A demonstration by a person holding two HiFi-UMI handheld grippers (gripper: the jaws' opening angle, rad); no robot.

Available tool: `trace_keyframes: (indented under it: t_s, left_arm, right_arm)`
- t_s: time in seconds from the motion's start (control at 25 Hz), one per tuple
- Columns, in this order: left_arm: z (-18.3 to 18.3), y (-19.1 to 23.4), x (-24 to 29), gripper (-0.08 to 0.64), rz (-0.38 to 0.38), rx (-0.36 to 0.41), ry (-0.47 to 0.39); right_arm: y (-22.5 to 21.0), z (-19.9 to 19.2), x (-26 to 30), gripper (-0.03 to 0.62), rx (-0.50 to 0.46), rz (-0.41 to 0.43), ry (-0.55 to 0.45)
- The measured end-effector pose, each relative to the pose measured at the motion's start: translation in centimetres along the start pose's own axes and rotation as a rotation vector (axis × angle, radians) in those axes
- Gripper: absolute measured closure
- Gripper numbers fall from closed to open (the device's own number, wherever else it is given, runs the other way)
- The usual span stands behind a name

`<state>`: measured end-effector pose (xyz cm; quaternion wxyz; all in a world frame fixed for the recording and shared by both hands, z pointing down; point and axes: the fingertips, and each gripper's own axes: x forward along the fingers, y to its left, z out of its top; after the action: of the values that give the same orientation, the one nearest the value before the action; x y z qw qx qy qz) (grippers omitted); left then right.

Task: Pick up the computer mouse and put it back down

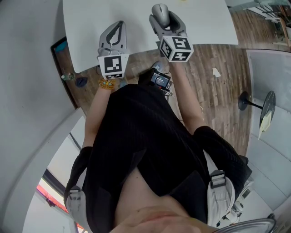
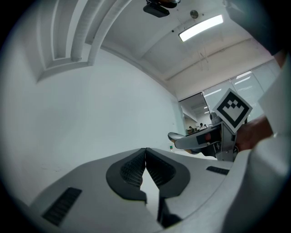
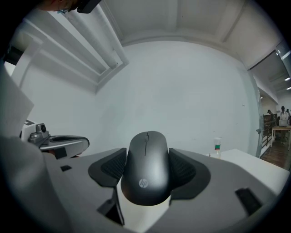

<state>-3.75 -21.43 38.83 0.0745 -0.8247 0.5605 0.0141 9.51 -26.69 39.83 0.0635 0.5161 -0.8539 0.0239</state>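
A grey computer mouse (image 1: 160, 10) (image 3: 147, 168) with a small logo sits between the jaws of my right gripper (image 1: 163, 18) (image 3: 147, 152), which is shut on its two sides. It hangs over the white table (image 1: 91, 18); how far above the top I cannot tell. My left gripper (image 1: 118, 25) (image 2: 145, 152) is to the left of it over the table's near edge. Its ribbed pads (image 2: 132, 170) touch at the tips with nothing between them. Each gripper shows in the other's view: the right gripper (image 2: 200, 139), the left gripper (image 3: 59, 142).
A small bottle (image 3: 217, 146) stands on the table to the right of the mouse. The table's near edge (image 1: 150, 49) runs just behind both grippers, with wooden floor (image 1: 213, 91) beyond it. A black round-base stand (image 1: 248, 101) is on the floor at right.
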Motion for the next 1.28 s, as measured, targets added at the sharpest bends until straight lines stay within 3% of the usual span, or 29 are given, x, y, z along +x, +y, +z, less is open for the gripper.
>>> trace_keyframes:
  t_s: [0.24,1.28]
  left_arm:
    - [0.2,0.0,-0.1,0.546,0.006,-0.013,-0.003]
    - [-0.1,0.3,-0.2,0.546,0.013,-0.020,0.003]
  right_arm:
    - [0.2,1.3,-0.7,0.308,-0.019,-0.008,-0.053]
    - [0.8,2.9,-0.8,0.308,-0.034,0.006,-0.095]
